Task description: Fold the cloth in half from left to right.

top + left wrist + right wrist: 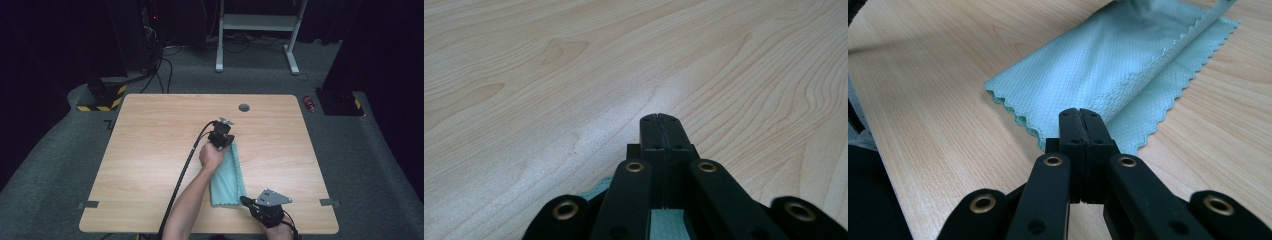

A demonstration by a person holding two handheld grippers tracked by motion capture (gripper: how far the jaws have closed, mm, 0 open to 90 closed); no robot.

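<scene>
Centrally on the pale wooden worktop [150,150] lies a folded teal cloth [227,180]; left tongs [227,142] clench its far end, right tongs [246,201] its near corner. Grey carpet [60,165] surrounds the worktop.

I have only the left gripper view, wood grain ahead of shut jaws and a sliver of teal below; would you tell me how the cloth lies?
Observer: The teal cloth is folded into a long strip, running from the left gripper back toward the person's edge of the table.
Operator: Thank you. Where is the right gripper?
Observer: The right gripper is at the cloth's near right corner, jaws shut.
Operator: Is the cloth's edge plain?
Observer: No, it is zigzag-cut, and the folded layers sit slightly offset.
</scene>
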